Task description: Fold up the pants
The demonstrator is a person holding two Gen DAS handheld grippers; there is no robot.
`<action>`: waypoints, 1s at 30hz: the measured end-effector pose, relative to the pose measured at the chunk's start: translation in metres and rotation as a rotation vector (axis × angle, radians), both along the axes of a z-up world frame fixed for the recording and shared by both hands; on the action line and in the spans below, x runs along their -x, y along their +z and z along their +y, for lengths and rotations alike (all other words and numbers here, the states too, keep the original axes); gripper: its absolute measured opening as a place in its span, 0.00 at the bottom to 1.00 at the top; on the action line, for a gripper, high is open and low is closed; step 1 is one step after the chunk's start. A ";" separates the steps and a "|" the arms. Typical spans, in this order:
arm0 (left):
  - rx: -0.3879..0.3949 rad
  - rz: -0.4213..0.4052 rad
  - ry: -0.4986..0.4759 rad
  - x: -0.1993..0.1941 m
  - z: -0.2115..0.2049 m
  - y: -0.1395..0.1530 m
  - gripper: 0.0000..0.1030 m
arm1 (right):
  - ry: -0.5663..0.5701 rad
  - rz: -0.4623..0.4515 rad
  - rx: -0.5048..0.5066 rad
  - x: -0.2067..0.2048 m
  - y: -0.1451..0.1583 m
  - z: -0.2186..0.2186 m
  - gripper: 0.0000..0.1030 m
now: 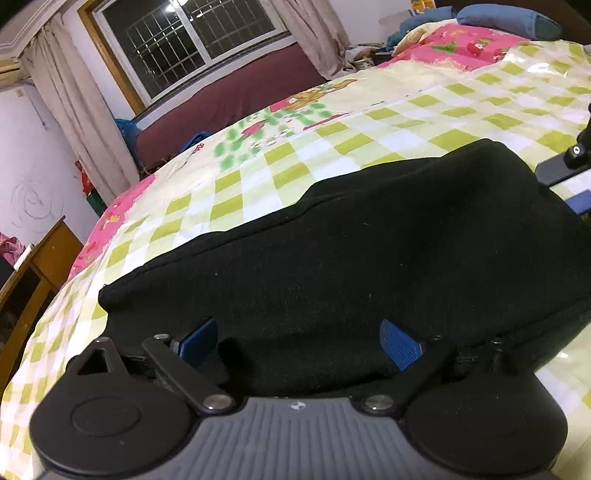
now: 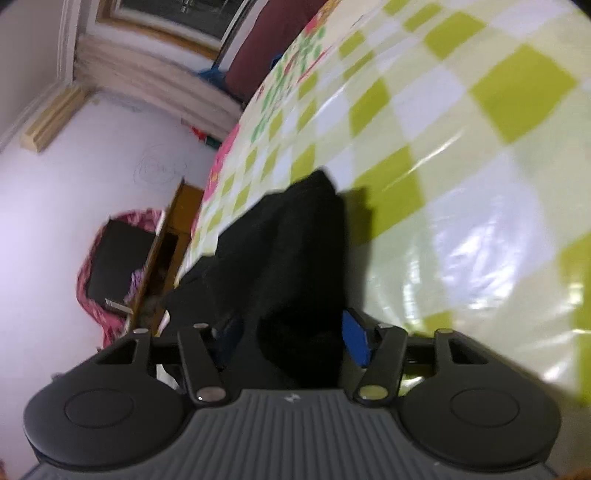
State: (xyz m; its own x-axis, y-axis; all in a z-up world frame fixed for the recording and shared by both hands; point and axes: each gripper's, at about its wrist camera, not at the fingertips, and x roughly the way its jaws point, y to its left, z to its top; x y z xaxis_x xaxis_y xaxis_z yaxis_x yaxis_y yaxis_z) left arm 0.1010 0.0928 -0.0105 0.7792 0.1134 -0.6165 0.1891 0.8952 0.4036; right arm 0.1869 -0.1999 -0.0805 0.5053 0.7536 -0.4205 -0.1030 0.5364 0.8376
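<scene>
pants: black pants (image 1: pixel 351 266) lie folded across centre of the left wrist view, on the checked bedsheet (image 1: pixel 369 122)
left gripper: left gripper (image 1: pixel 299 341) at bottom centre, blue pads (image 1: pixel 400 345) spread wide, near edge of the fabric bulging between them; whether it's actually gripped, can't tell
right gripper: right gripper (image 2: pixel 291 339) at bottom centre of the right wrist view, narrow, clamped on a bunched fold of the pants (image 2: pixel 295 258); view is blurred
sheet: bedsheet (image 2: pixel 461 147) fills the right half of that view
background: window (image 1: pixel 188 40) upper left, blue pillow (image 1: pixel 509 18) upper right
</scene>
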 end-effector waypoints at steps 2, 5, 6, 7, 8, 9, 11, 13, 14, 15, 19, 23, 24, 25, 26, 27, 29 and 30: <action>-0.004 0.001 0.002 -0.001 -0.001 0.000 1.00 | 0.009 -0.021 0.054 -0.006 0.003 0.001 0.57; 0.003 0.003 0.007 -0.001 -0.002 0.001 1.00 | 0.064 -0.024 0.061 -0.021 0.000 0.009 0.56; 0.006 0.003 0.006 -0.001 -0.001 0.001 1.00 | 0.087 -0.026 0.065 -0.028 -0.001 0.014 0.56; 0.012 0.003 0.007 -0.001 0.000 0.000 1.00 | 0.102 -0.028 0.060 -0.031 -0.002 0.018 0.56; 0.020 0.004 0.010 -0.002 0.000 0.001 1.00 | 0.110 -0.023 0.052 -0.036 -0.002 0.024 0.59; 0.027 0.005 0.013 -0.003 0.001 0.001 1.00 | 0.109 -0.019 0.051 -0.040 0.000 0.031 0.60; 0.041 0.004 0.020 -0.005 0.002 0.002 1.00 | 0.129 -0.036 0.083 -0.040 0.008 0.045 0.60; 0.043 0.003 0.015 -0.004 0.002 0.004 1.00 | 0.143 -0.037 0.035 -0.029 0.014 0.040 0.56; 0.039 0.001 0.005 -0.004 0.002 0.005 1.00 | 0.150 -0.036 -0.022 -0.024 0.014 0.033 0.51; 0.035 -0.002 -0.004 -0.003 0.001 0.005 1.00 | 0.147 -0.030 -0.069 -0.020 0.012 0.028 0.49; 0.025 0.018 -0.003 -0.011 -0.002 -0.001 1.00 | 0.140 0.007 0.022 -0.032 -0.008 0.049 0.51; 0.034 0.045 0.019 -0.016 -0.009 0.000 1.00 | 0.127 0.021 0.042 -0.027 0.003 0.058 0.30; 0.034 0.047 0.015 -0.014 -0.012 0.001 1.00 | 0.121 0.025 0.027 -0.022 0.004 0.049 0.27; 0.030 0.050 0.001 -0.012 -0.017 0.002 1.00 | 0.116 0.024 0.022 -0.018 0.007 0.042 0.27; 0.025 0.053 -0.017 -0.008 -0.024 0.003 1.00 | 0.106 0.023 0.025 -0.014 0.011 0.035 0.26; 0.020 0.056 -0.034 -0.004 -0.030 0.003 1.00 | 0.096 0.023 0.026 -0.009 0.014 0.027 0.25; 0.025 0.066 -0.080 0.004 -0.050 0.003 1.00 | 0.070 0.014 0.029 0.001 0.021 0.008 0.24; 0.032 0.070 -0.105 0.008 -0.062 0.003 1.00 | 0.050 0.011 0.041 0.004 0.024 -0.001 0.24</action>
